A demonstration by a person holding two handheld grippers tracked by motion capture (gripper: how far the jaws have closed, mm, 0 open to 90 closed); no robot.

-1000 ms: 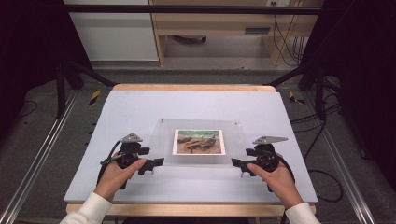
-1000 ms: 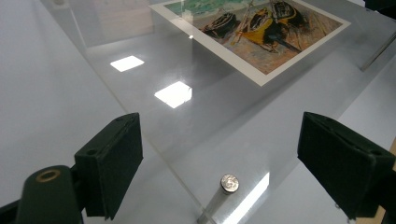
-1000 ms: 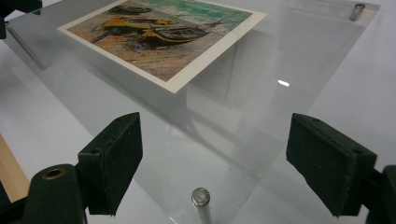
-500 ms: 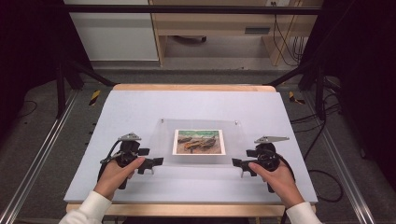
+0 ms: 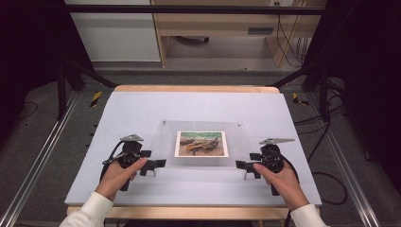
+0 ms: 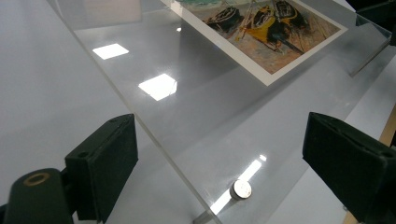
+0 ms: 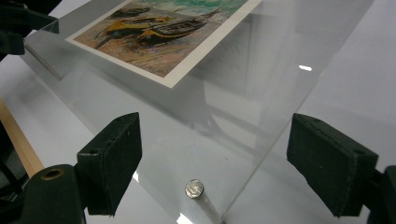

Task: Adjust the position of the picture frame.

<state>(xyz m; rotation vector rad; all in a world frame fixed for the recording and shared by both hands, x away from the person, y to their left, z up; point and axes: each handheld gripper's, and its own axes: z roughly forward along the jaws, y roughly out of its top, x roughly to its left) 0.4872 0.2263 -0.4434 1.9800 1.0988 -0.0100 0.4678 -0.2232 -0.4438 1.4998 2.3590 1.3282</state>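
Acrylic frame (image 5: 201,144) lies flat in the middle of my white table (image 5: 142,109), a clear plate with a small print of beached boats (image 5: 201,143) under its centre. I hold my left gripper (image 5: 153,165) at the plate's near left corner and my right gripper (image 5: 242,166) at its near right corner, a hand wrapped around each handle, both grippers low over the table.

In my left gripper view the jaws stand wide apart, released, with nothing between the pads. The plate's corner sits between them, and a small round metal screw cap (image 6: 241,188) shines on top of that corner, with a short standoff below it at the plate's edge. The print (image 6: 261,28) lies farther off, toward the upper right, and ceiling lights glare off the clear surface.

In my right gripper view the jaws are likewise spread and grasp nothing. The other near corner lies between them, with its own screw cap (image 7: 194,188) on a short metal post. The print (image 7: 163,28) lies beyond, to the upper left, and the table's wooden edge (image 7: 18,140) runs along the left side.

From the high view, two more small fittings mark the plate's far corners. I cannot tell whether either gripper touches the plate.
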